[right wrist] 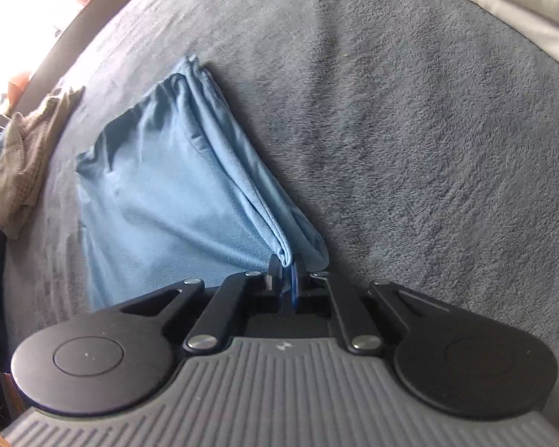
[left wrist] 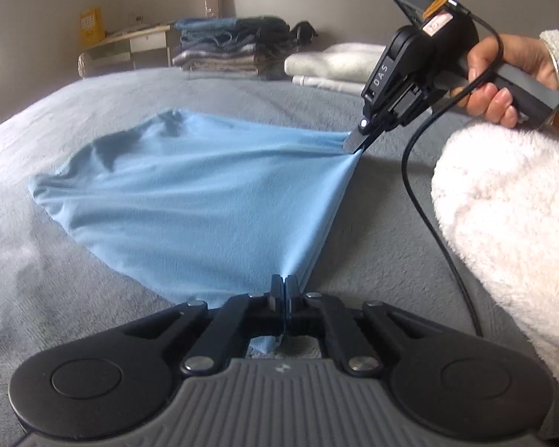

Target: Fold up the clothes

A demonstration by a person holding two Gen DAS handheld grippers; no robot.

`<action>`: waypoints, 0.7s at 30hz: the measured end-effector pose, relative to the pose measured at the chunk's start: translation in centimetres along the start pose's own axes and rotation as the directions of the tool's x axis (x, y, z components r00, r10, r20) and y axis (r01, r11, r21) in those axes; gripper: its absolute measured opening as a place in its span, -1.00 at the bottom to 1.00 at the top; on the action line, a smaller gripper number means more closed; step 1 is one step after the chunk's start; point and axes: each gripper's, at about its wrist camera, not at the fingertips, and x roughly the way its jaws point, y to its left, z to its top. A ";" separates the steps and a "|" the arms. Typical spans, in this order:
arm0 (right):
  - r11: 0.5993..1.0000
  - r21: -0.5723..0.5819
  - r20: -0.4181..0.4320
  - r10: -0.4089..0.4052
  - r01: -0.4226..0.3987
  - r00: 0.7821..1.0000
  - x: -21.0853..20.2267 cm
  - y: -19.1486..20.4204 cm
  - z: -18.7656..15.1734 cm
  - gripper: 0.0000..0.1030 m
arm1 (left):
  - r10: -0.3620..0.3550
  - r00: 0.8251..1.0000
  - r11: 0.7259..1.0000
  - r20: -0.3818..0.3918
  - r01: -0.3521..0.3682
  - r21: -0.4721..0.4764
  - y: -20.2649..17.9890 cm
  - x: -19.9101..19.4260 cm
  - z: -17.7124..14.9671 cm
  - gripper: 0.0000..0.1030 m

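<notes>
Left wrist view: left gripper (left wrist: pixel 284 283) and right gripper (left wrist: pixel 355 145) each clamp one corner of blue garment (left wrist: pixel 190 201) on bed (left wrist: pixel 56 260).

Smooth blue cloth (left wrist: pixel 190 201), fuzzy blanket (left wrist: pixel 56 279)

Both the left gripper (left wrist: pixel 285 285) and right gripper (left wrist: pixel 356 143) pinch the blue garment (left wrist: pixel 190 201) over the grey blanket (left wrist: pixel 56 279)

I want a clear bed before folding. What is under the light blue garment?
The light blue garment lies on the grey blanket, which shows all around it. Anything beneath the cloth itself is covered and cannot be seen.
</notes>
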 end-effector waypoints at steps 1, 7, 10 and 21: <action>1.000 -0.009 -0.006 -0.016 0.016 1.000 0.3 0.1 0.1 -0.93 | -0.007 1.000 1.000 -0.008 0.007 -0.012 0.2 0.2 0.0 -0.91; 1.000 0.017 0.003 -0.020 0.020 1.000 -0.4 -0.3 0.4 -0.69 | -0.078 0.997 0.987 0.009 0.078 -0.138 1.7 -1.2 0.3 -0.10; 0.998 0.006 0.082 -0.064 0.064 0.995 -2.5 -0.2 0.6 -0.59 | -0.090 0.994 0.981 0.069 0.100 -0.167 2.2 -3.4 0.3 -0.03; 0.987 -0.158 0.177 0.049 -0.020 0.983 -2.5 4.2 2.2 -0.59 | -0.031 0.999 0.963 0.037 0.040 -0.266 4.0 -4.9 -0.9 -0.14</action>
